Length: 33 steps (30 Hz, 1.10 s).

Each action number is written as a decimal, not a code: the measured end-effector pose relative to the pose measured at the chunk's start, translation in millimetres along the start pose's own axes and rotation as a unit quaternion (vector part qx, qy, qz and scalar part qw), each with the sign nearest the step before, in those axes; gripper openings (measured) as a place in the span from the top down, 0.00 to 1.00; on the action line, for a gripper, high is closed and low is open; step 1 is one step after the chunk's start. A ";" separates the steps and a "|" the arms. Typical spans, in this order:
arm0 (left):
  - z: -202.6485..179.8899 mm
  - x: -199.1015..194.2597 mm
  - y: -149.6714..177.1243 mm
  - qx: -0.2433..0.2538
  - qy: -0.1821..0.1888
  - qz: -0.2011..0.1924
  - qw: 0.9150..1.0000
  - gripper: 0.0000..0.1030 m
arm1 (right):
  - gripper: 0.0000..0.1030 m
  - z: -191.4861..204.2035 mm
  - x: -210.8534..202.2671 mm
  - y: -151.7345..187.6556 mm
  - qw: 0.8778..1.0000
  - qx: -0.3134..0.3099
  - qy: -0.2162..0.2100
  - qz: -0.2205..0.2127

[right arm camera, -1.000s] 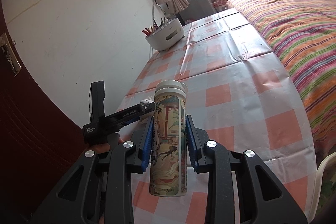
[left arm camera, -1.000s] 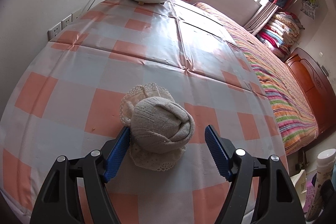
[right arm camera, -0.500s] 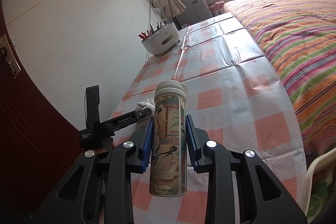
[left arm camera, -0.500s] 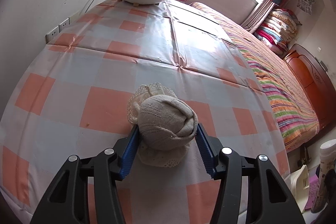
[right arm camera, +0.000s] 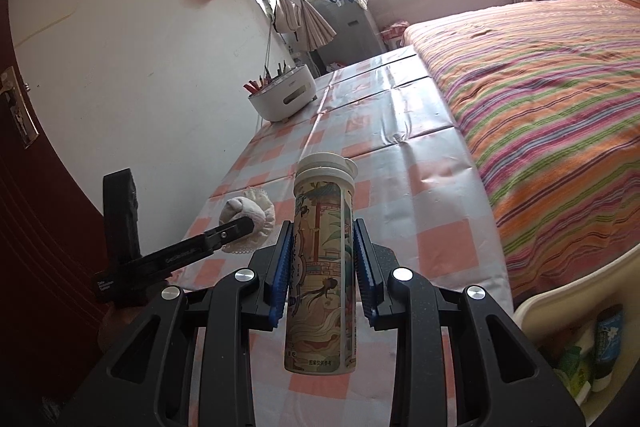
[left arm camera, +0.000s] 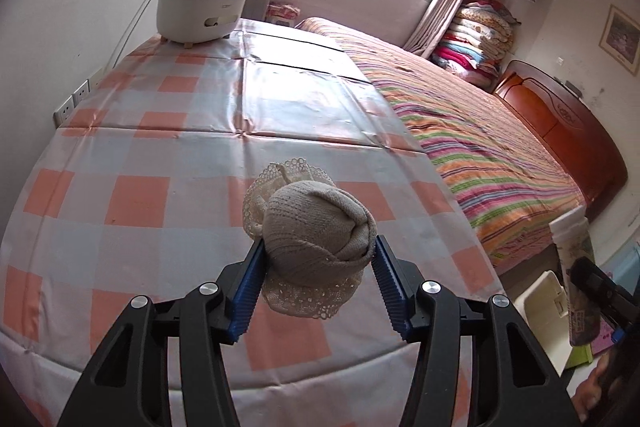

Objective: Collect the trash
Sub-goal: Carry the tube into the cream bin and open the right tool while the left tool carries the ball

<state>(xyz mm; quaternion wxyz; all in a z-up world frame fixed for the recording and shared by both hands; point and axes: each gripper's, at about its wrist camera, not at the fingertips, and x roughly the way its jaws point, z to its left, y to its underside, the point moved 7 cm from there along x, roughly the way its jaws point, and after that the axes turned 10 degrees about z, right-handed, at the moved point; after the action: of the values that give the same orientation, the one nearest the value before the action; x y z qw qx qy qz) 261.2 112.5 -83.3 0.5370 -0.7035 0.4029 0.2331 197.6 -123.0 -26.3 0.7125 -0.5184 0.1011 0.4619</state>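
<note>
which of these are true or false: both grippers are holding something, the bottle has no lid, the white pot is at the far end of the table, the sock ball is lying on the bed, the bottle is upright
1. Both grippers are holding something. True: the left gripper clamps the rolled sock ball, and the right gripper clamps the printed bottle.
2. The bottle has no lid. False: a white lid caps it.
3. The white pot is at the far end of the table. True.
4. The sock ball is lying on the bed. False: it is between the left gripper's pads, over the checked table; the striped bed lies beside the table.
5. The bottle is upright. True, as the right wrist view shows it.
</note>
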 end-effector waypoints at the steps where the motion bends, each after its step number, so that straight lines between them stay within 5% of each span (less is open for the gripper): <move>1: -7.0 -3.0 2.3 0.005 0.006 -0.002 1.000 0.50 | 0.73 -6.4 -5.8 1.2 1.000 0.002 0.004 -0.003; 19: -132.8 -11.8 45.7 0.099 0.077 0.016 0.992 0.50 | 0.73 -138.8 -107.4 38.0 0.988 0.069 0.113 -0.073; 33: -198.7 -5.9 69.0 0.155 0.099 0.033 0.982 0.50 | 0.69 -157.9 -120.8 60.4 0.981 0.100 0.144 -0.083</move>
<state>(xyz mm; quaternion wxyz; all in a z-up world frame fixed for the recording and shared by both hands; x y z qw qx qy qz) 180.6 -79.9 -55.5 0.5889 -0.6176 0.5085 0.1151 137.6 -319.1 -59.9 0.7743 -0.5125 0.2051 0.3094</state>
